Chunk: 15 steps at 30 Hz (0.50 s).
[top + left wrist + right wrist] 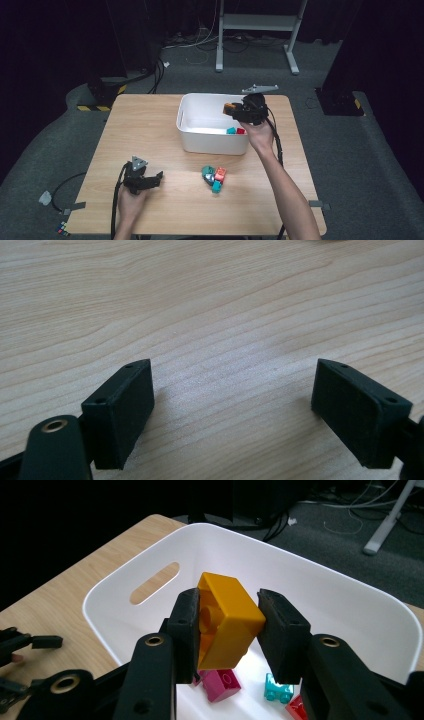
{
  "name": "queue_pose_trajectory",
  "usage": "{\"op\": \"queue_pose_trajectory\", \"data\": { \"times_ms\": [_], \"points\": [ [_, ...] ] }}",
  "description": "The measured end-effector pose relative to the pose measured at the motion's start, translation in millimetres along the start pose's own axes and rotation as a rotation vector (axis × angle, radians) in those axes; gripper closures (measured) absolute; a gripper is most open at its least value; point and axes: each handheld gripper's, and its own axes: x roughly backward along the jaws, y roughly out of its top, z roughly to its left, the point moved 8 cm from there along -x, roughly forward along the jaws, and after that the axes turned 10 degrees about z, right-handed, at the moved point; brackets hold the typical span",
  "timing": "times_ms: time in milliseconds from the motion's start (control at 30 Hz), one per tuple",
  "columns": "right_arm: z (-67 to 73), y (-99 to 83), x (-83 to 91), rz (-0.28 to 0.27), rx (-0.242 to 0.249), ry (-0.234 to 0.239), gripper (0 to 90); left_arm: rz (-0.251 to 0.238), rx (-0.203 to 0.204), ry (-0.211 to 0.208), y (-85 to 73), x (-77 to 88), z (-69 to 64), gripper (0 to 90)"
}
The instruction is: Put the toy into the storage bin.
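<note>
The right forearm is stretched forward and its hand [260, 134] is raised, with the right tool [227, 625] pointed ahead and its jaws closed on something. The left tool [148, 180] is held low by the left hand [131, 200], its jaws spread wide with nothing between them.

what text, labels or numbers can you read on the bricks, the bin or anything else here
None: no readable text anywhere.
Orange brick held between the right gripper fingers: plain.
White bin: no label.
Loose bricks on the table: too small to tell.
</note>
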Motion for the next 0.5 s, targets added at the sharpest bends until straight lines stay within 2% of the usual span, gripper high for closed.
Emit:
{"op": "queue_pose_trajectory", "data": {
  "times_ms": [133,333,433,500],
  "points": [
    [-3.7,4.6,-10.8,0.002,-0.016,-0.018,61.8,-0.001,0.001,-0.001,0.1,0.0,-0.1,17.4],
    [-12.0,1.9,-24.8,0.031,-0.038,-0.040,61.6,-0.001,0.001,-0.001,0.1,0.0,-0.1,17.4],
    [-15.8,0.8,-27.5,0.039,-0.047,-0.050,61.1,-0.001,0.001,0.000,0.1,0.0,0.0,17.4],
    [-18.4,0.4,-28.7,0.033,-0.057,-0.058,57.8,0.000,0.001,0.000,0.0,0.0,0.0,17.4]
  ]
}}
